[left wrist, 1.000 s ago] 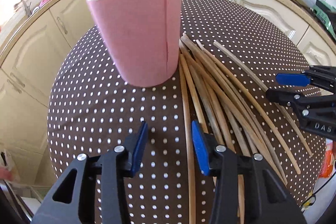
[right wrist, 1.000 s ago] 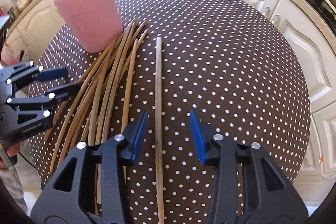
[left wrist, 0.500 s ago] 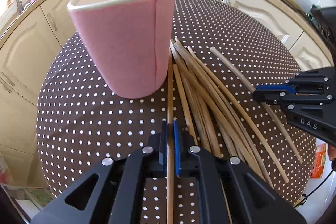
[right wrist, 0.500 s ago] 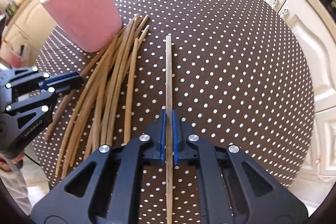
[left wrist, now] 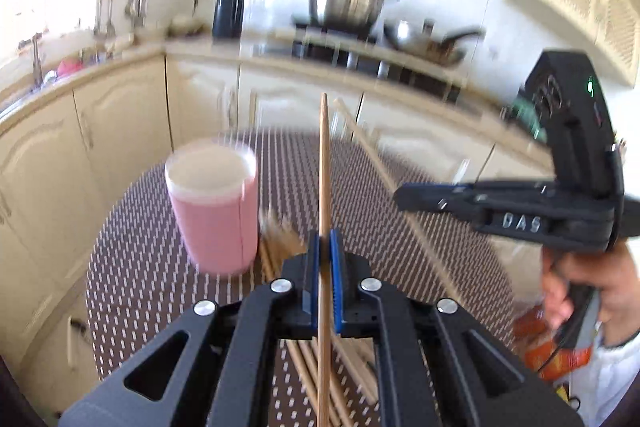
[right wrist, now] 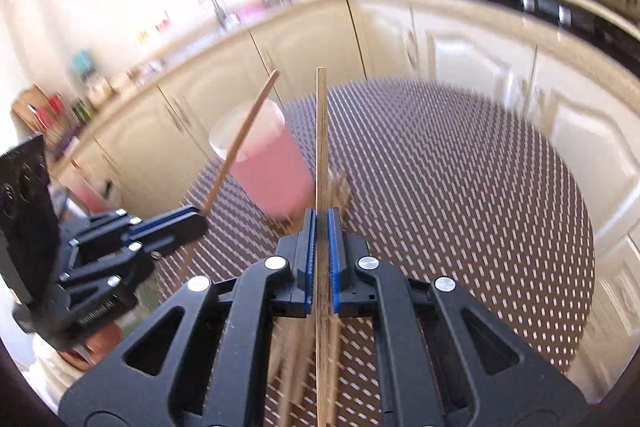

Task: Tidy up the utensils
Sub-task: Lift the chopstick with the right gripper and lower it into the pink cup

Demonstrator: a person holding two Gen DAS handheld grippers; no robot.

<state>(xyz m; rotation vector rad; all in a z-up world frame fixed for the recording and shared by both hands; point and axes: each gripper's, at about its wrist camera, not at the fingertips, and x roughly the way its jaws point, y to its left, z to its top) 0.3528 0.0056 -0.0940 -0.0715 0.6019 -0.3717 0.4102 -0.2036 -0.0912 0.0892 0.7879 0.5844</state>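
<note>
Two chopsticks are riding above the pink cup (left wrist: 212, 211): I am keeping the left hand-held gripper (left wrist: 325, 269) and right hand-held gripper (right wrist: 319, 251) clamped, tipping each stick upright before lowering inside its rim.

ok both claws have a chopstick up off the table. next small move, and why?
Probably carry the left claw over the pink holder and tip its chopstick end-down over the open rim. Both claws are shut on a chopstick held in the air, the holder stands upright, and more lie on the dotted tablecloth. The right claw could follow with its chopstick.
</note>
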